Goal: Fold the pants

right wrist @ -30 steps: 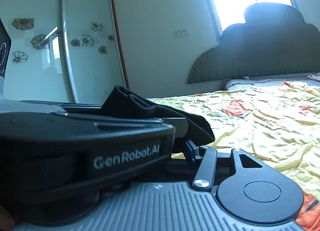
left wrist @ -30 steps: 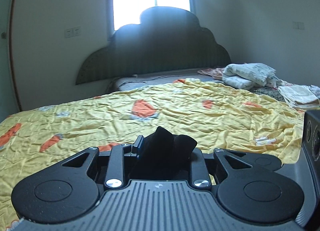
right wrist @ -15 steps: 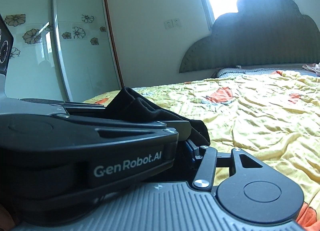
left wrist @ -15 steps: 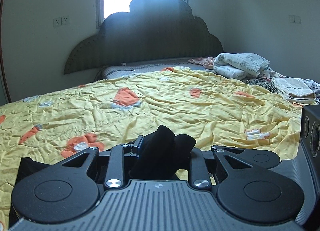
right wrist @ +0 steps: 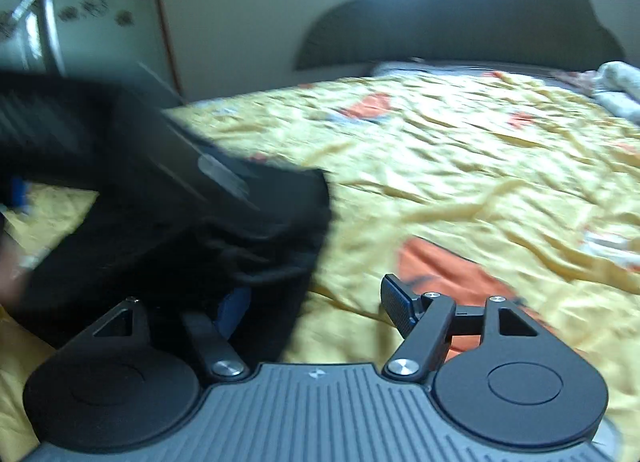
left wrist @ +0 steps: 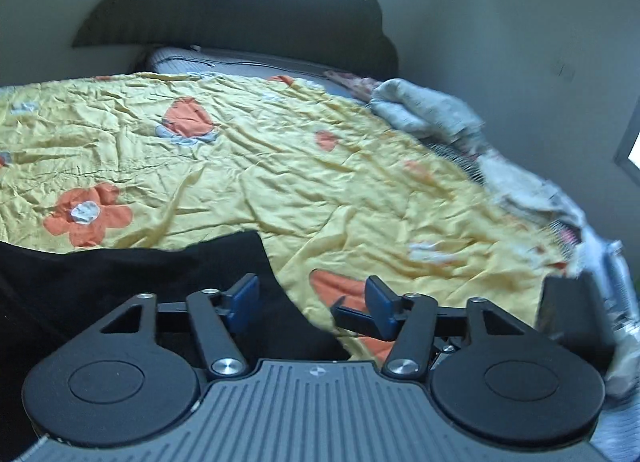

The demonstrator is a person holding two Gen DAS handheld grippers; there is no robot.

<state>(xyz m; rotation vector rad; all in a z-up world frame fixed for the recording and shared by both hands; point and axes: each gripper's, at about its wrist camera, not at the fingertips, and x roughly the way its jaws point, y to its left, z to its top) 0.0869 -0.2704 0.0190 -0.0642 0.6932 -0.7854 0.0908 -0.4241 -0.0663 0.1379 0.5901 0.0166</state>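
The black pants (left wrist: pixel 132 278) lie on the yellow flowered bedspread (left wrist: pixel 280 166), at the lower left of the left wrist view. My left gripper (left wrist: pixel 312 298) is open and empty, its left finger over the pants' edge. In the blurred right wrist view the pants (right wrist: pixel 224 238) lie in a heap at the left, with the left gripper's body (right wrist: pixel 168 150) above them. My right gripper (right wrist: pixel 316 310) is open and empty, its left finger against the cloth.
A dark headboard (left wrist: pixel 256 6) stands at the far end of the bed. Folded light laundry (left wrist: pixel 432 114) is piled along the bed's right side. A mirrored wardrobe door (right wrist: pixel 80 22) is at the left in the right wrist view.
Both grippers have opened and let go of the pants, which now lie on the bedspread. Both cameras have tipped down toward the bed.
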